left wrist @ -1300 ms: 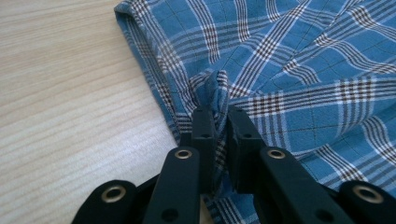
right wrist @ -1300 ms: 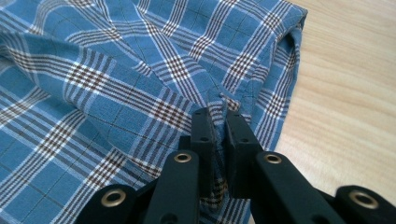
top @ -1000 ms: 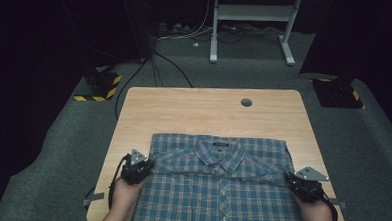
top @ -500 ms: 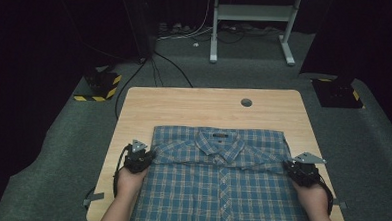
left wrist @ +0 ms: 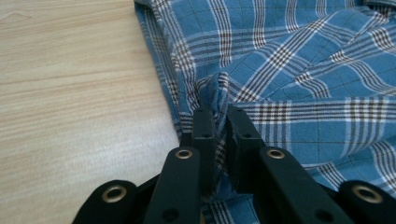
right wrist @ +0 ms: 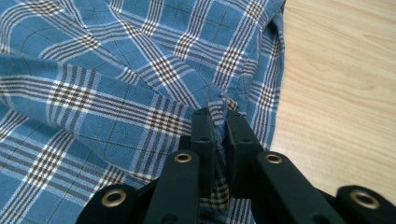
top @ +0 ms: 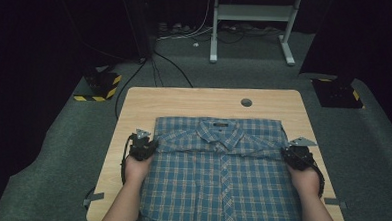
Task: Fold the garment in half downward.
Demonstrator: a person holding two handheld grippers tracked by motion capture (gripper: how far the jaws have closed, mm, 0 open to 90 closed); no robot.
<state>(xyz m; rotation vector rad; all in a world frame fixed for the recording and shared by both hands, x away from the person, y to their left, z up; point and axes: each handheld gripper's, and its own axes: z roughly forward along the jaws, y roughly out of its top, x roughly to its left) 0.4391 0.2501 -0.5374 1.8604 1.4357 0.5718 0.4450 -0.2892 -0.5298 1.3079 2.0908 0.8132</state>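
The plaid shirt (top: 221, 176) lies flat on the desk (top: 184, 102), collar far. Left gripper (left wrist: 220, 116) and right gripper (right wrist: 220, 116) — jaws nearly closed — each pinch a fold at its side edges.

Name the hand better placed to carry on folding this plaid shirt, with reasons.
Neither clearly; left, marginally. The left gripper and right gripper each pinch a side edge of the plaid shirt, level with each other. The left has slightly more bare table beside it.
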